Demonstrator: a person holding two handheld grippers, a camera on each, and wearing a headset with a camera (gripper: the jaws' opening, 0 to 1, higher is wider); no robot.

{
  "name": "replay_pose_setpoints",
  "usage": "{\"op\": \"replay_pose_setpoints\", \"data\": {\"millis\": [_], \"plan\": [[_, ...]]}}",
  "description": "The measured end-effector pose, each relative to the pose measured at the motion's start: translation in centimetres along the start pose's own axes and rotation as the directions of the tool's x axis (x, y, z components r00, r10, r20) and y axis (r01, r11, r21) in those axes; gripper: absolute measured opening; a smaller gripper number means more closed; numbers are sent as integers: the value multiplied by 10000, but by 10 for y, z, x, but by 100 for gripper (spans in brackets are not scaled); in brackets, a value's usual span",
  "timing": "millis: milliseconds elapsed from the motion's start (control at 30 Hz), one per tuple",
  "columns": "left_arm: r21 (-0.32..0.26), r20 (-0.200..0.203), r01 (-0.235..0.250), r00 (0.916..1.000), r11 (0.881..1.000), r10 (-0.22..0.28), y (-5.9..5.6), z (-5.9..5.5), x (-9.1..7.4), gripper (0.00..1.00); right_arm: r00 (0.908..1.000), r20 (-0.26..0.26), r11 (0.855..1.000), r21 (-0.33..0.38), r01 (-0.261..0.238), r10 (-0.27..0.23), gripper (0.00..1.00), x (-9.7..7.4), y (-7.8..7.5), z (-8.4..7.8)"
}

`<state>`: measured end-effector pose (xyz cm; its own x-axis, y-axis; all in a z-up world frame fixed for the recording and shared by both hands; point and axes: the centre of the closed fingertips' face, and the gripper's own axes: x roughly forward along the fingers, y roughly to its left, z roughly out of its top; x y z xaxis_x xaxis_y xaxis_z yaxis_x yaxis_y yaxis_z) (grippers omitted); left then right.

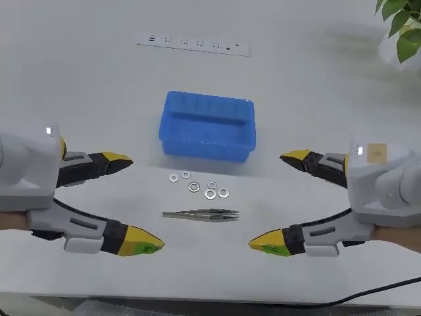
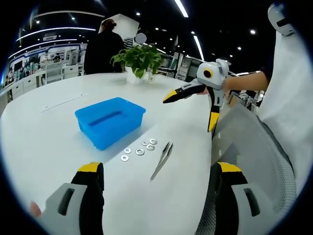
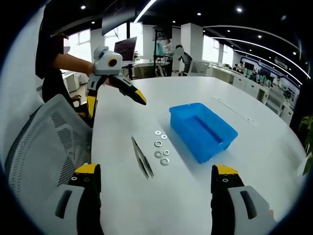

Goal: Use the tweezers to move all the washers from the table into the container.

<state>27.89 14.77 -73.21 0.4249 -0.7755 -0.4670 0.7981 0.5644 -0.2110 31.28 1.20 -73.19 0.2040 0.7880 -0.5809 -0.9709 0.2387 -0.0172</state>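
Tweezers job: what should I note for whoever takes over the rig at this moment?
Grippers: left tongs open, holding nothing, left of the tweezers; right tongs open, holding nothing, on the other side.
Things: tweezers lie flat on the table; six washers loose between them and the blue container, which looks empty.
Done: nothing yet.
Left: pick up the tweezers, then move all six washers into the container.

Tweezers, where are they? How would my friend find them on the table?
Find the blue container in the middle of the white table. Just in front of it, nearer the person, lie a few small round washers, and the tweezers lie flat just past those. They are the one long, thin, silvery thing; the washers are little rings.
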Motion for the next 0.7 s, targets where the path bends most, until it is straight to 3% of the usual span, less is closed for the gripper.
{"op": "replay_pose_setpoints", "data": {"millis": [167, 267, 333, 467, 533, 600, 700], "plan": [[392, -164, -208, 9996, 9990, 214, 7, -5, 4, 99, 9999, -117, 9997, -236, 13, -16, 93, 4, -1, 0], [1281, -261, -671, 9971, 9895, 710, 17, -7, 8, 99, 9992, -371, 9990, -414, -182, 166, 84, 8, 4, -3], [1543, -409, -536, 9973, 9866, 606, 13, -10, 14, 99, 9992, -291, 9985, -467, -290, 276, 80, 11, 8, -3], [1533, -599, -154, 9979, 9881, 249, 6, -14, 24, 98, 9976, -394, 9972, -466, -584, 566, 77, 21, 15, -6], [1766, -693, -122, 9973, 9842, 248, 5, -16, 28, 96, 9952, -754, 9971, -378, -655, 625, 75, 25, 17, -12], [1996, -769, -225, 9963, 9796, 386, 7, -17, 33, 95, 9944, -775, 9967, -336, -744, 716, 71, 31, 19, -12], [1960, -951, 24, 9953, 9806, 166, 4, -17, 40, 86, 9936, -759, 9954, -404, -869, 837, 64, 40, 21, -9]]}}
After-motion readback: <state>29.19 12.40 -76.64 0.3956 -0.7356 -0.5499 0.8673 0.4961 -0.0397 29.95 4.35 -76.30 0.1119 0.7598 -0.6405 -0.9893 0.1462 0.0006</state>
